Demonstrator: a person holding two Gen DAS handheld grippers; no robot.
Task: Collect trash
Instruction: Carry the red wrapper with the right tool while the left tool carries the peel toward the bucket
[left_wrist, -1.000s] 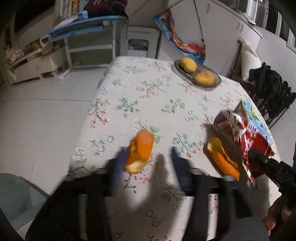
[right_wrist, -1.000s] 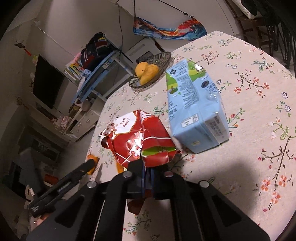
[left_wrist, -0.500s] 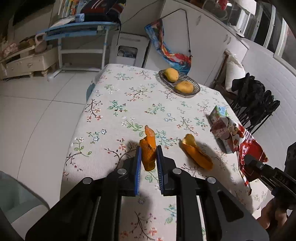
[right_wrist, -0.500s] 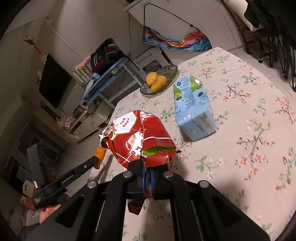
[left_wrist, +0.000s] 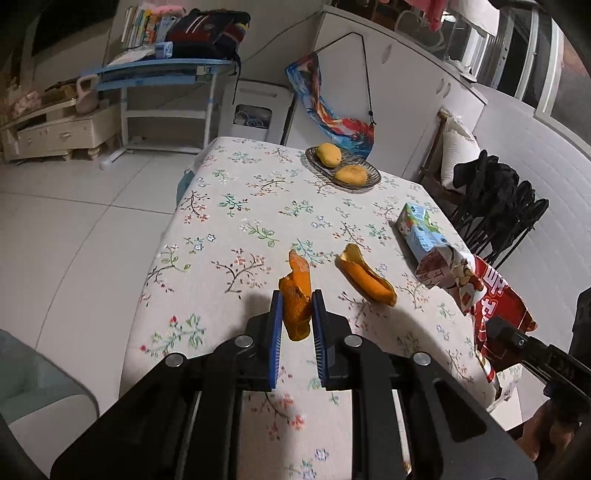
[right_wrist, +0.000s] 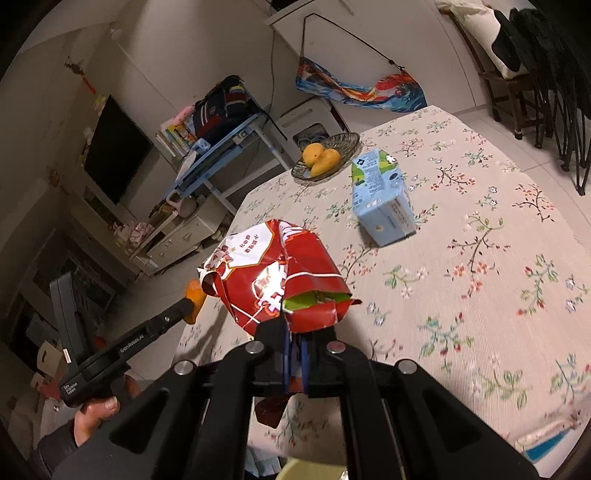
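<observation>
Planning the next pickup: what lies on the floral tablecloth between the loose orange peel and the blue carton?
Nothing: in the left wrist view, only bare floral tablecloth separates the loose orange peel from the blue carton.

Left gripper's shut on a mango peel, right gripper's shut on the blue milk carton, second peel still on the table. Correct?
One thing is off: the right gripper is shut on the red snack wrapper, not the blue milk carton, which lies untouched on the table, as the right wrist view shows. The left gripper does grip a mango peel, and the second peel lies on the table.
</observation>
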